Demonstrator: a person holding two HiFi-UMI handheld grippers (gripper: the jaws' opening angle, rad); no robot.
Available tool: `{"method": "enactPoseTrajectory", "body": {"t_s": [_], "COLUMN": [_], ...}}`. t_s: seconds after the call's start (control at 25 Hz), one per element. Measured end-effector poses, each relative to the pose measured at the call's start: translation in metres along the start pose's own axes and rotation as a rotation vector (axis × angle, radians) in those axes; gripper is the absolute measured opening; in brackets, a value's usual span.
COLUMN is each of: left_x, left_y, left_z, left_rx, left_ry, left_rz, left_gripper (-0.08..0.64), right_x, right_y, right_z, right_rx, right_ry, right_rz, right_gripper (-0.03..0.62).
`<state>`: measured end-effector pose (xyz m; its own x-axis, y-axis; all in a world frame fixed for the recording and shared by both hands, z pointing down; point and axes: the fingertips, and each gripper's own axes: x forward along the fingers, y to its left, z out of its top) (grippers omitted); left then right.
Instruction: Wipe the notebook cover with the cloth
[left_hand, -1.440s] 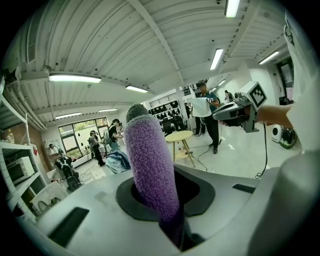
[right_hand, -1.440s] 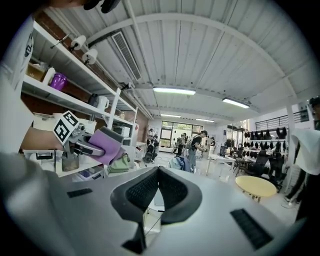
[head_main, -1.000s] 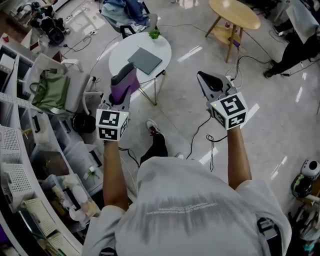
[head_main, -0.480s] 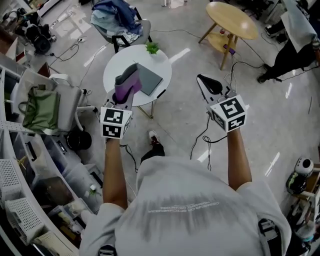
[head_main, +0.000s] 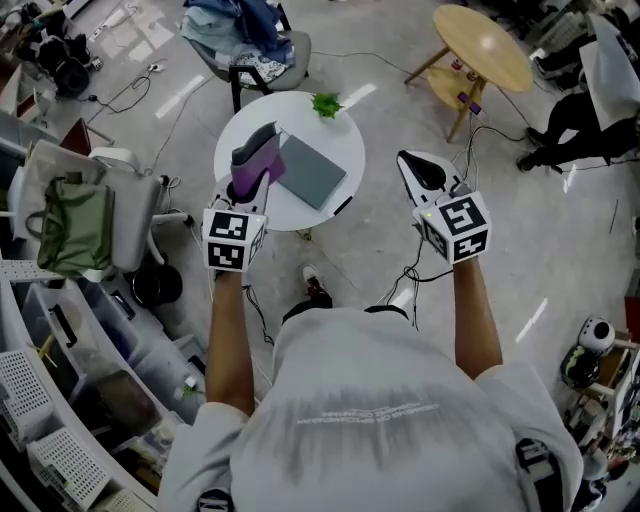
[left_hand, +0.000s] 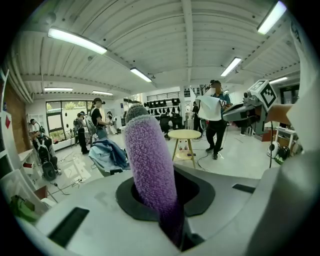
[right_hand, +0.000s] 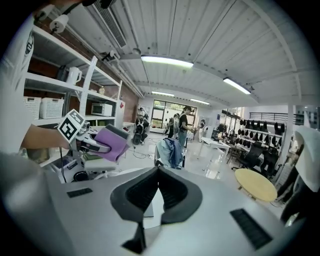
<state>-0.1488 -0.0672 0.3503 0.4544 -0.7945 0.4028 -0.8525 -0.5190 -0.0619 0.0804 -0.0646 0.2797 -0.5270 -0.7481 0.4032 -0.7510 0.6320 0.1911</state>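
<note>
The left gripper (head_main: 260, 147) squeezes the purple cloth (head_main: 250, 172) tight. The right gripper (head_main: 408, 160) is pinched together on nothing. The gray notebook (head_main: 312, 172) lies flat on the round white table (head_main: 250, 115), close to its near edge. Nothing holds the notebook down, so a hard wipe could push it off that edge. The floppy cloth could also fold over. Only the head view shows the notebook. The left gripper view shows just the cloth and the room behind it.
</note>
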Motion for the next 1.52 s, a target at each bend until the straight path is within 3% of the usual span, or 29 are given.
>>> {"method": "enactPoseTrajectory", "body": {"t_s": [0.4,0.8,1.04,1.16,1.36,1.52], "left_x": [0.052,0.131,0.194,0.225,0.262,0.287], "left_y": [0.040,0.060,0.071,0.082,0.097,0.096], "left_z": [-0.040,-0.084,-0.103,-0.117,-0.154,-0.182], "left_rx": [-0.117,-0.100,-0.063,-0.022,0.092,0.159], "left_ry": [0.085,0.259,0.346,0.385,0.493,0.574], "left_rz": [-0.026,-0.019,-0.025,0.009,0.086,0.079], "left_gripper": [0.048,0.048,0.048,0.048,0.048,0.048], "right_x": [0.070,0.130,0.174,0.193,0.209,0.216], "right_y": [0.002,-0.024,-0.053,-0.067,-0.075,-0.075], "right_z": [-0.022,-0.069,-0.096,-0.108,-0.131,-0.145], "right_rx": [0.064,0.152,0.189,0.209,0.262,0.262], "right_ry": [0.083,0.174,0.208,0.217,0.251,0.281], "right_rz": [0.032,0.101,0.123,0.121,0.126,0.148], "right_gripper": [0.001,0.002,0.001,0.002,0.000,0.001]}}
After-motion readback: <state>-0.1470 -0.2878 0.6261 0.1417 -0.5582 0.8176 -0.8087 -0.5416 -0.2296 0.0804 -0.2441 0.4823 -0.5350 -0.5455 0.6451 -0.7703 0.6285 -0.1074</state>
